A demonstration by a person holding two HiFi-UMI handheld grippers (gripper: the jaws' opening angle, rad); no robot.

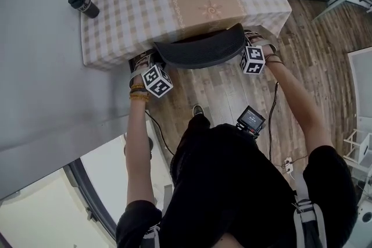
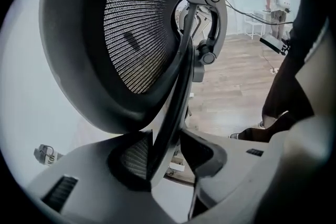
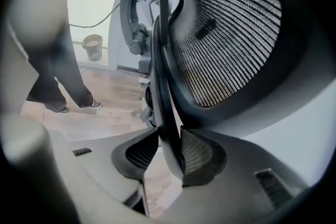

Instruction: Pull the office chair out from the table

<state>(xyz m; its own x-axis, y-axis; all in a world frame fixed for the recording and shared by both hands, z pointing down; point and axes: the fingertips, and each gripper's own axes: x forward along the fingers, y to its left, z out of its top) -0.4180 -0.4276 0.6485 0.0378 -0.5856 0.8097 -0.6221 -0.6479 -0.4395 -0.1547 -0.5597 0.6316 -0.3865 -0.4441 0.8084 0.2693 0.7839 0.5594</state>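
The office chair's black mesh back [image 1: 200,49] sits against the near edge of the table [image 1: 145,3], which has a checked cloth. My left gripper [image 1: 145,62] is at the back's left end and my right gripper [image 1: 249,42] at its right end. In the left gripper view, the chair back [image 2: 136,34] fills the frame and its dark rim runs down between the jaws of the left gripper [image 2: 168,157], which are shut on it. In the right gripper view, the rim of the chair back [image 3: 226,34] is clamped the same way in the right gripper [image 3: 170,155].
A black bottle [image 1: 83,4] lies on the grey surface left of the table. Wood floor [image 1: 226,96] stretches behind the chair, where the person's shoe [image 1: 198,110] stands. A white rack [image 1: 360,148] is at the right. A bucket [image 3: 93,45] stands by the window.
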